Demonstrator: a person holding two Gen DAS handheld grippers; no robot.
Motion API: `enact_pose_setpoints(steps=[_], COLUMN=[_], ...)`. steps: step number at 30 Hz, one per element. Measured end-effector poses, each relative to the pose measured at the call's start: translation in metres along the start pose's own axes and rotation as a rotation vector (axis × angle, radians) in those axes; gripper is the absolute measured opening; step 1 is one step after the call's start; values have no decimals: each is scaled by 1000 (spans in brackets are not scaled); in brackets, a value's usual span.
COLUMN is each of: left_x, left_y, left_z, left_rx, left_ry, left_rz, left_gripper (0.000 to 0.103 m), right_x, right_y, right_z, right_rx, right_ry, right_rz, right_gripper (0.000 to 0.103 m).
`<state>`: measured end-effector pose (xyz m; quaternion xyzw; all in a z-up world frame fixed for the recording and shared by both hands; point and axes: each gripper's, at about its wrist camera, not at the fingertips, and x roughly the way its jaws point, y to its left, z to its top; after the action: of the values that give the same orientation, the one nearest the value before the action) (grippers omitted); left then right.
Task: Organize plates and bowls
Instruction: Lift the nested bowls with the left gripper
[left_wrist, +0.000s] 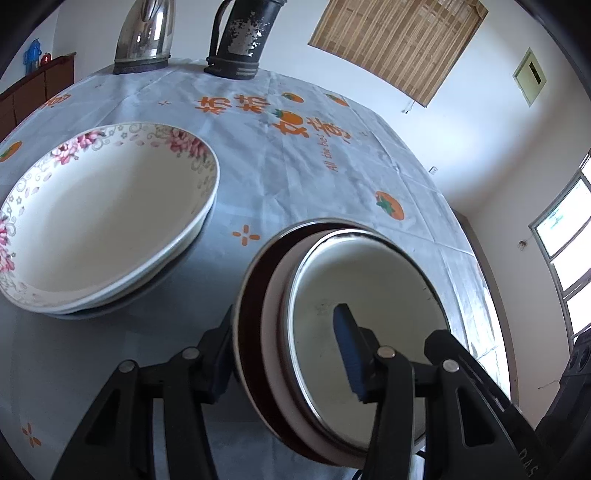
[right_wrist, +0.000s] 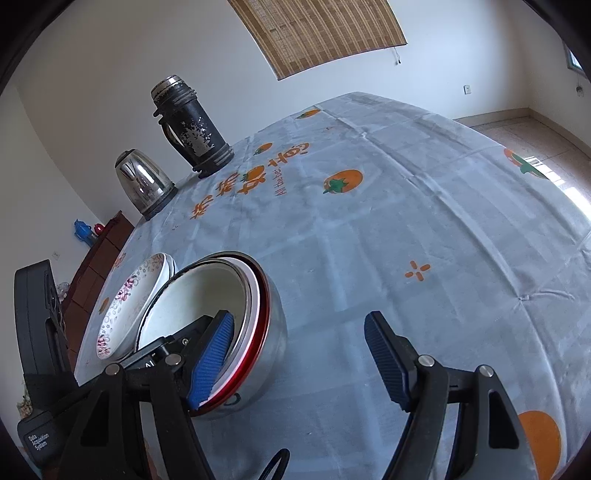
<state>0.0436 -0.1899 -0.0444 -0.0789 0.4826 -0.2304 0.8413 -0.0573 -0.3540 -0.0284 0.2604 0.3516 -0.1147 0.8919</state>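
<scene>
A stack of nested bowls, a steel one inside a white one inside a red-rimmed steel one, stands on the table. My left gripper straddles its near rim, one finger inside and one outside; whether the pads press the rim is not clear. A stack of white floral plates sits to the left. In the right wrist view the bowl stack and floral plates lie at the left. My right gripper is open and empty beside the bowls.
A steel kettle and a worn black thermos stand at the table's far edge. A wooden cabinet stands beyond the left side. The left gripper's body shows at the far left of the right wrist view.
</scene>
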Motion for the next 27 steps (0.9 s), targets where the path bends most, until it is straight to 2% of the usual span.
enact_pose_setpoints(steps=[10,21,27], left_x=[8,20,18], left_y=[-14,-26,-14], left_z=[1,5,8], left_rx=[39,125,95], left_ry=[28,59,55], left_rz=[-42,-27,-35], left_gripper=[49,51,51], right_x=[-7,-12,-12], right_y=[-7,-13,-16], right_z=[5,4,0], right_rx=[-14,10,46], right_ry=[-7,-13,-31], right_rz=[-91,-90,-69], right_gripper=[75,75,75])
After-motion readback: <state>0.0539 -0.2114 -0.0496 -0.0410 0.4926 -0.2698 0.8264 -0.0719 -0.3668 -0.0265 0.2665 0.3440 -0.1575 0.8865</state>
